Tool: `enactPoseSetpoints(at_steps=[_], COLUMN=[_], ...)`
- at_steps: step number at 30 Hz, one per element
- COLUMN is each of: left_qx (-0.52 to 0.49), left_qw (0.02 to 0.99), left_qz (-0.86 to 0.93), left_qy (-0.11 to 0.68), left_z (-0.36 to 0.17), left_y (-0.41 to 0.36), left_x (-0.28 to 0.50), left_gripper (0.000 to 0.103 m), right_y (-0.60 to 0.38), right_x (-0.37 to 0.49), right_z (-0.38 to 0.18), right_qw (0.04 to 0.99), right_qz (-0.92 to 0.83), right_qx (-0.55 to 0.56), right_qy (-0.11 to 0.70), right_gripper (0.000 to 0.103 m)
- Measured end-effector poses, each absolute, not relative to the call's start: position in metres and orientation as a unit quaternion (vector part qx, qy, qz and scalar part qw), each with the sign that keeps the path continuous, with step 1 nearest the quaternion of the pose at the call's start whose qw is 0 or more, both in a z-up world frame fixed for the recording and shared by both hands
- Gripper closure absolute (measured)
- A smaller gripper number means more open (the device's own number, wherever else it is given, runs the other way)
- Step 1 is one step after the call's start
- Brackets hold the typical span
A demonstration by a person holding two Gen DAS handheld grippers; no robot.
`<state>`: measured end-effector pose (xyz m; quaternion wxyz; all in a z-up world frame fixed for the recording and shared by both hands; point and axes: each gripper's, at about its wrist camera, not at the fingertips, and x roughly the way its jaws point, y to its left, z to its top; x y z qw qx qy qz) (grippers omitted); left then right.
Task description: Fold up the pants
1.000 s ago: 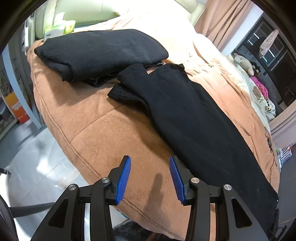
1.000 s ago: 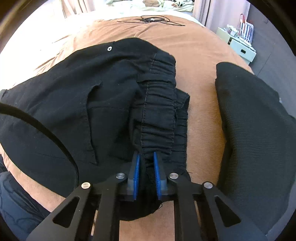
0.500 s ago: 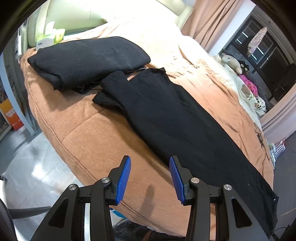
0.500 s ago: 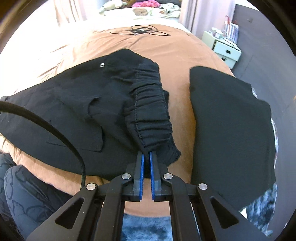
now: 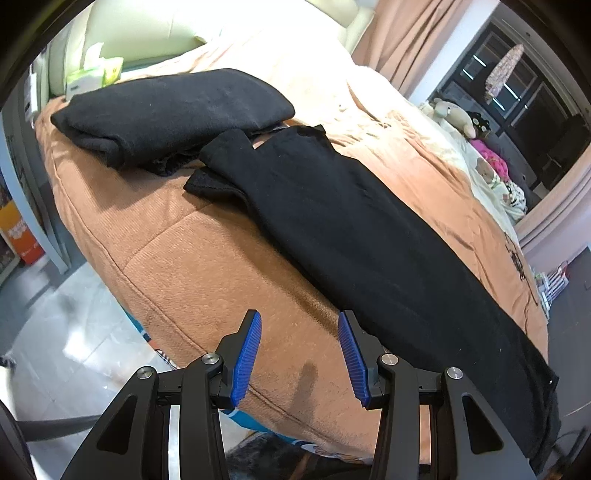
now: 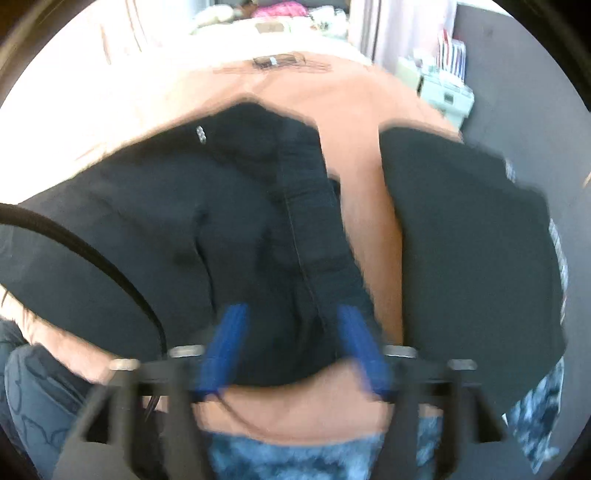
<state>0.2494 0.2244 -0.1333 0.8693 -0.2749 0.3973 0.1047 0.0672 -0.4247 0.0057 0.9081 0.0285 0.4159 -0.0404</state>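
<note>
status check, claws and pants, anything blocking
Left claw open, empty, over the bed edge. Right claw just opened, waistband let go, pants lying beneath it. Folded black garment lies beside them, apart.

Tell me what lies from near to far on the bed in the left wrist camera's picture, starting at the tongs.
Left tongs → bare orange bedspread → long black pants → folded black garment → green tissue pack → pale headboard.

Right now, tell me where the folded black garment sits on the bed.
In the left wrist view the folded black garment lies upper left on the orange bedspread, in front of the tissue pack, its near edge overlapping the pants.
</note>
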Motion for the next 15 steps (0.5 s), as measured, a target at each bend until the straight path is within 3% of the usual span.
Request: enactPoseSetpoints(at_steps=[6,15], left_qx=[-0.271,-0.272], left_qw=[0.869,0.862], left_qz=[0.104,0.127], left_qy=[0.401,0.409], left_z=[-0.138,-0.145], left_y=[0.218,0.217], left_x=[0.248,0.244], left_gripper=[0.057,0.057], right_y=[-0.437,-0.468], right_x=[0.113,0.204], right_z=[0.016,0.008], right_qw=[0.922,0.91], right_qz=[-0.011,-0.013], right_qx=[0.015,-0.013], right_qy=[0.386,0.414], right_gripper=[0.024,0.024])
